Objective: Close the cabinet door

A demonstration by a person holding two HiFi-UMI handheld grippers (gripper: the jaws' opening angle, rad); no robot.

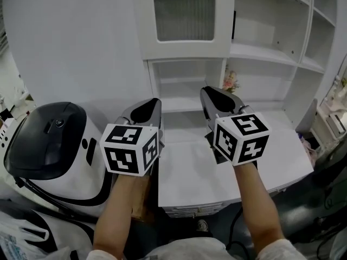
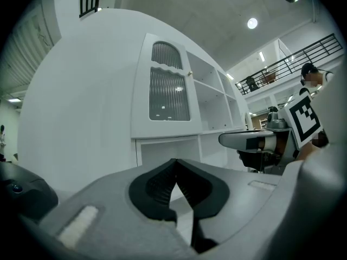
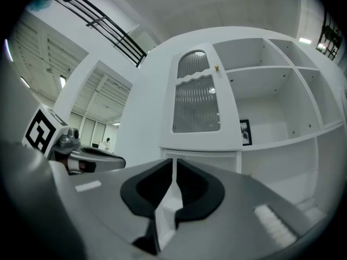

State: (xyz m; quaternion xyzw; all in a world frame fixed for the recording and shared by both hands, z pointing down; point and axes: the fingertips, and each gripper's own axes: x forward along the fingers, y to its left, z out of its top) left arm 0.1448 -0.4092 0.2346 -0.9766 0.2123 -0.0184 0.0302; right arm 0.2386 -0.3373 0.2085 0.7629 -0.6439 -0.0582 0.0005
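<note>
The white cabinet door (image 1: 184, 16) with a ribbed glass pane stands at the top centre, above the desk. In the right gripper view the door (image 3: 198, 99) looks flat against the cabinet front, with a small gold knob (image 3: 216, 67) at its right edge. Both grippers are held level in front of the cabinet, apart from the door. My left gripper (image 1: 155, 102) (image 2: 174, 162) is shut, tips touching, and holds nothing. My right gripper (image 1: 207, 91) (image 3: 174, 162) has its jaws drawn to a hairline slit with nothing between them.
Open shelves (image 1: 271, 53) fill the cabinet to the door's right, with a small framed picture (image 3: 245, 132) and flowers (image 1: 231, 82). A white desk top (image 1: 190, 172) lies below the grippers. A white machine with a black lid (image 1: 49, 140) stands at the left.
</note>
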